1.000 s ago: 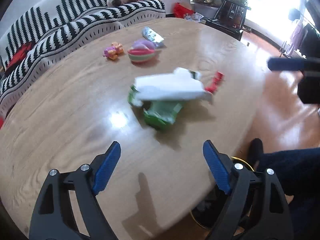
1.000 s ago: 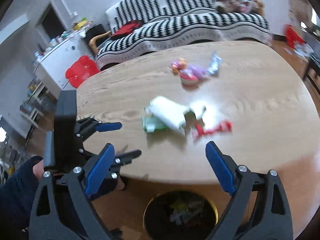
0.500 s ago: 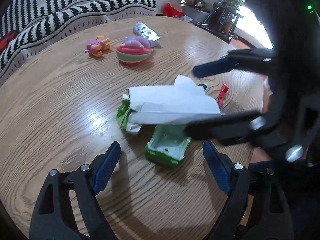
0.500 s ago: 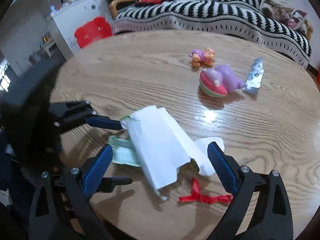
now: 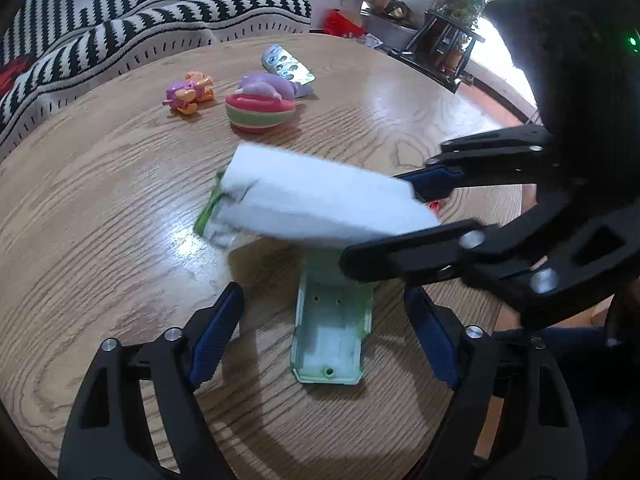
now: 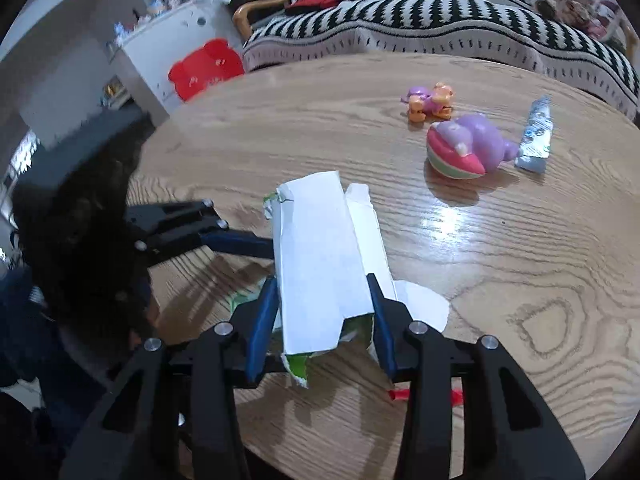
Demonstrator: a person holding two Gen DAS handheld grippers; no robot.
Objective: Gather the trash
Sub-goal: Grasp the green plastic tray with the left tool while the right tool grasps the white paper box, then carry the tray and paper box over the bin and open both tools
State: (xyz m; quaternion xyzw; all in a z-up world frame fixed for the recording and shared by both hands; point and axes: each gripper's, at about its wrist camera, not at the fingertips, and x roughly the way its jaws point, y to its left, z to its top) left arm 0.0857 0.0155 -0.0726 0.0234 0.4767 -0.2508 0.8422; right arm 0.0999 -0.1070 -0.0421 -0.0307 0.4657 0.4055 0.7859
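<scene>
A torn white carton with green print (image 6: pixel 324 264) is held between my right gripper's (image 6: pixel 322 312) blue pads, tilted up off the round wooden table (image 6: pixel 500 248). It also shows in the left wrist view (image 5: pixel 320 204), with the right gripper (image 5: pixel 424 220) closed on its right end. A pale green plastic tray (image 5: pixel 330 336) lies on the table between the open fingers of my left gripper (image 5: pixel 326 332). A red ribbon scrap (image 6: pixel 454 394) and a white paper piece (image 6: pixel 420 300) lie by the right gripper.
Toys stand further back: a pink and purple ball toy (image 5: pixel 260 106), a small orange and purple figure (image 5: pixel 188 92) and a silver wrapper (image 5: pixel 286 64). A striped sofa (image 5: pixel 120 32) is behind the table. The table edge is close on the right.
My right gripper has closed on the white carton and lifted its end. My left gripper has moved forward so that the green tray now lies between its fingers.
</scene>
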